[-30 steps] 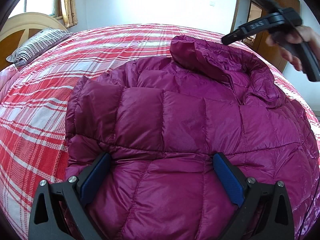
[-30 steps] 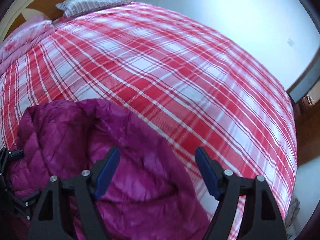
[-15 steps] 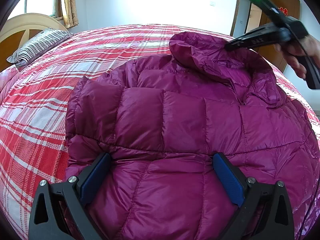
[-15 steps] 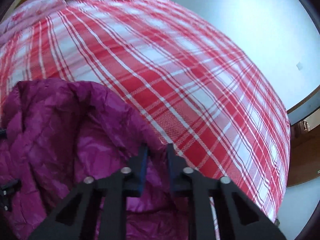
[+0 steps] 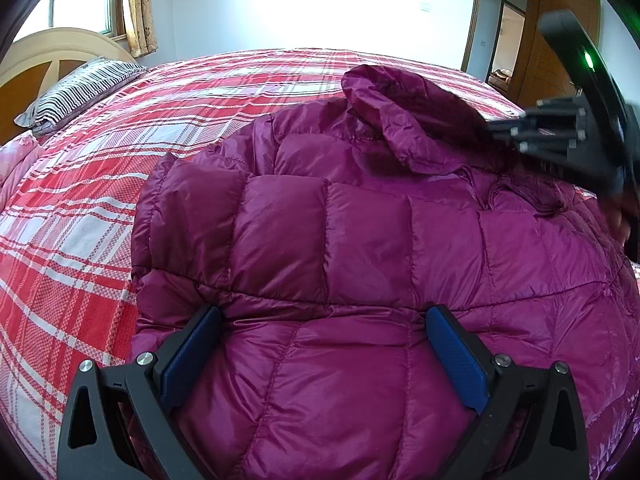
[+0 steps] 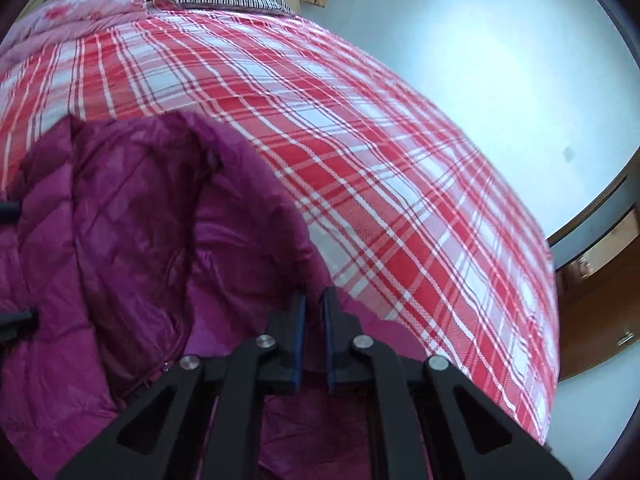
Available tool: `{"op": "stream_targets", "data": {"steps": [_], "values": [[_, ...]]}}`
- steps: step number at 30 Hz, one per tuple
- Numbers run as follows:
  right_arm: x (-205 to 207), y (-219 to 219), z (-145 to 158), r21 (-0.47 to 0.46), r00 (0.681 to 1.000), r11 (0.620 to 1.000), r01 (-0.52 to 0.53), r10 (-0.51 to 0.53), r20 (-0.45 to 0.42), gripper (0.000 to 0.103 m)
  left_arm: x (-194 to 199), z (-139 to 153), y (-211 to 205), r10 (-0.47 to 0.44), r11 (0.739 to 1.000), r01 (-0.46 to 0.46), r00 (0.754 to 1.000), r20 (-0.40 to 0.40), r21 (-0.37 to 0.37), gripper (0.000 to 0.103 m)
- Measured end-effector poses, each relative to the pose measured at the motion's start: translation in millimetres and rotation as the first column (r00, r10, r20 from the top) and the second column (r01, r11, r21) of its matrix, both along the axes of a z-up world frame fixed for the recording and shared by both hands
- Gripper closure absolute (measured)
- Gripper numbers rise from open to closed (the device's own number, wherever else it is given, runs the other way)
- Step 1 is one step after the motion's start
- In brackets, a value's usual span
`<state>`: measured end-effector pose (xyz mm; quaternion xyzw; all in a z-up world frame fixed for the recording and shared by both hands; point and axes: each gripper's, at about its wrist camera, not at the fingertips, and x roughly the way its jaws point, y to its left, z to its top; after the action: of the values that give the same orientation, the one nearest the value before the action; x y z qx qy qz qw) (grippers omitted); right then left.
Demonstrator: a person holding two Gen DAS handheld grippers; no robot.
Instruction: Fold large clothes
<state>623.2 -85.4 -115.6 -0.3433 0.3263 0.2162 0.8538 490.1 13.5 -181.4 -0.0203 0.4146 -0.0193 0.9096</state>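
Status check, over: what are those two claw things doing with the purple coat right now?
Left hand-held gripper open, resting on the purple puffer jacket. Right hand-held gripper shut on the jacket's hood edge. Jacket lies on the plaid bed; nothing in the way.

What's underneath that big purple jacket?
The jacket lies on a red-and-white plaid bedspread, which shows all around it. Whatever sits directly beneath the jacket is covered, so I can't tell if anything else is there.
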Motion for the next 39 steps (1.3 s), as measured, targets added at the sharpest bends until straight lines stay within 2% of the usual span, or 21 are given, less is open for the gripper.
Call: {"op": "stream_targets", "data": {"steps": [5,10,12,15,17,20,22,23,25,26,27,30,32,34,37,38,39], "values": [[-14,-2,-27,-0.006,0.999,1.000,0.010,-0.010,0.049,0.095,0,0,0,-0.001,1.000,0.001,1.000,0.000,-0.001,0.001],[-16,-4,-46,-0.013,0.994,1.000,0.028,-0.027,0.101,0.095,-3,13,12,-0.002,0.999,0.002,1.000,-0.007,-0.051,0.001],[-15,-3,-48,-0.010,0.993,0.999,0.034,-0.033,0.115,0.095,-5,36,21,0.013,0.996,-0.010,1.000,0.028,-0.084,0.001],[-15,0,-52,-0.029,0.991,0.999,0.033,-0.029,0.134,0.093,8,87,32,0.051,0.996,-0.039,0.989,0.139,-0.084,0.001],[-14,2,-54,-0.040,0.989,0.999,0.031,-0.025,0.146,0.092,34,116,34,0.070,0.993,-0.051,0.980,0.184,-0.106,0.001],[-12,0,-53,-0.034,0.989,0.999,0.030,-0.025,0.145,0.092,81,132,17,0.068,0.997,-0.059,0.975,0.209,-0.052,0.001],[-10,-1,-53,-0.032,0.989,0.999,0.030,-0.025,0.145,0.092,107,130,1,0.057,0.998,-0.051,0.977,0.206,-0.035,0.001],[-9,-1,-53,-0.033,0.989,0.999,0.030,-0.025,0.146,0.092,124,122,-11,0.044,0.998,-0.053,0.978,0.203,0.039,0.001],[-12,0,-54,-0.033,0.988,0.999,0.031,-0.026,0.150,0.092,141,96,-24,0.088,0.967,-0.123,0.983,0.160,0.222,0.001],[-13,0,-55,-0.031,0.988,0.999,0.031,-0.026,0.150,0.092,147,81,-25,0.111,0.948,-0.144,0.985,0.129,0.284,0.001],[-13,0,-55,-0.030,0.988,0.999,0.032,-0.027,0.151,0.092,148,69,-24,0.121,0.941,-0.147,0.987,0.103,0.304,0.001],[-15,0,-57,-0.030,0.987,0.999,0.032,-0.027,0.157,0.092,143,26,-13,0.150,0.937,-0.146,0.989,0.012,0.317,0.001],[-18,0,-57,-0.023,0.988,0.999,0.030,-0.026,0.154,0.092,141,6,-1,0.153,0.953,-0.142,0.988,-0.022,0.269,0.001],[-18,0,-56,-0.020,0.989,0.999,0.026,-0.022,0.148,0.090,141,3,4,0.166,0.960,-0.157,0.986,-0.019,0.230,0.001],[-18,-4,-47,-0.003,0.994,1.000,0.021,-0.020,0.104,0.089,140,-1,1,0.166,0.956,-0.157,0.986,-0.015,0.249,0.001],[-17,-8,-40,0.037,0.997,0.999,0.021,-0.024,0.073,0.087,140,-2,2,0.167,0.954,-0.160,0.986,-0.008,0.253,0.001],[-16,-16,-28,0.115,0.999,0.993,0.026,-0.029,0.029,0.081,139,1,-2,0.167,0.954,-0.160,0.986,-0.006,0.253,0.001]]}}
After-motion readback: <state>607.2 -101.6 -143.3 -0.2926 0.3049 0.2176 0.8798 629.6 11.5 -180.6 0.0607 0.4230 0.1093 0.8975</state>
